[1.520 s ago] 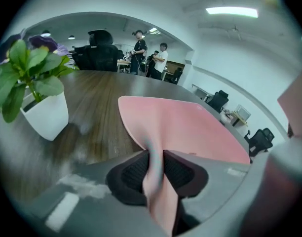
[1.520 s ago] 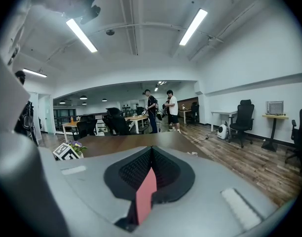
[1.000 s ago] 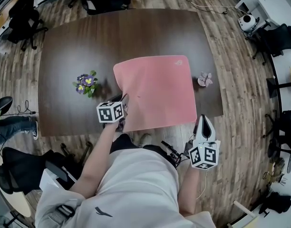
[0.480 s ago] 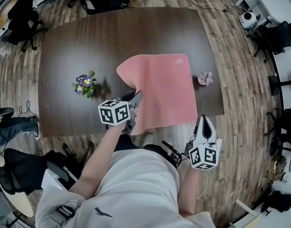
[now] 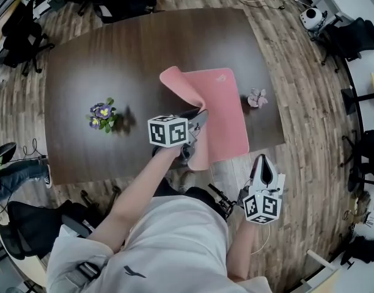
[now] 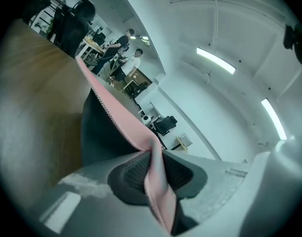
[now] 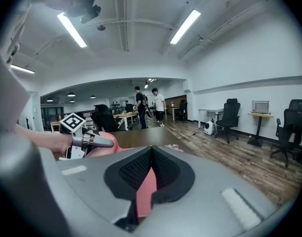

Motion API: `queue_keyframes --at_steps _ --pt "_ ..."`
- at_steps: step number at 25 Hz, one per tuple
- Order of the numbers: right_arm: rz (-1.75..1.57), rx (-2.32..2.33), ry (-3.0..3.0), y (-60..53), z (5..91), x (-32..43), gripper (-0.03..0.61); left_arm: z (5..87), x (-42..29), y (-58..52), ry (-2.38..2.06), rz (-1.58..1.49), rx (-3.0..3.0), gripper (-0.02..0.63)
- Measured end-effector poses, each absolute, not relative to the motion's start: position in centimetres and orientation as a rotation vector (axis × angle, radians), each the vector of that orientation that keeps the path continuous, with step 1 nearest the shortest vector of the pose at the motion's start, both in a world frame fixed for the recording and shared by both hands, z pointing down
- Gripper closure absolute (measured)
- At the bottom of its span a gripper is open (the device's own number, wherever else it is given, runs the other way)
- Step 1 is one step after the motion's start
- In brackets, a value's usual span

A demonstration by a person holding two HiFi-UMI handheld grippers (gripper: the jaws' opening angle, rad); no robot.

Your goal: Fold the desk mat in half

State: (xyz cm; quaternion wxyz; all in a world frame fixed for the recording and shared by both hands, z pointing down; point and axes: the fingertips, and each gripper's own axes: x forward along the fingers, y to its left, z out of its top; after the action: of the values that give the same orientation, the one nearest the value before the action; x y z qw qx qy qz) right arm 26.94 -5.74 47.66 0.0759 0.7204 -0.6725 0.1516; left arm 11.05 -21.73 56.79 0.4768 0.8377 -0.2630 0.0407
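A wood-plank floor [image 5: 297, 72], black office chairs [image 5: 352, 38], white walls [image 7: 249, 58] and ceiling strip lights [image 7: 184, 26].

Far half of the table [image 5: 144, 47] lies open; purple flowers [image 5: 103, 115] stand left, a pale flower [image 5: 256, 97] right, just beside the desk mat [image 5: 227, 112].

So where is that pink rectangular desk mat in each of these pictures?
Head view: the pink rectangular desk mat lies at centre, its left edge lifted.
Left gripper view: a strip from upper left down into the left gripper, clamped.
Right gripper view: left of centre, and a sliver in the right gripper.
Shared landmark: the dark brown wooden table.
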Motion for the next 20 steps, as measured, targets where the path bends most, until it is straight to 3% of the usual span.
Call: queue_keyframes --at_steps 12,20 --pt "0.522 2.327 -1.754 1.3 48.6 31.7 0.577 62.3 22.4 -24.0 -0.514 0.355 2.104 0.52" --pt "0.562 2.4 -1.638 4.7 49.3 33.1 0.578 66.1 25.4 -25.8 -0.583 0.378 2.004 0.518"
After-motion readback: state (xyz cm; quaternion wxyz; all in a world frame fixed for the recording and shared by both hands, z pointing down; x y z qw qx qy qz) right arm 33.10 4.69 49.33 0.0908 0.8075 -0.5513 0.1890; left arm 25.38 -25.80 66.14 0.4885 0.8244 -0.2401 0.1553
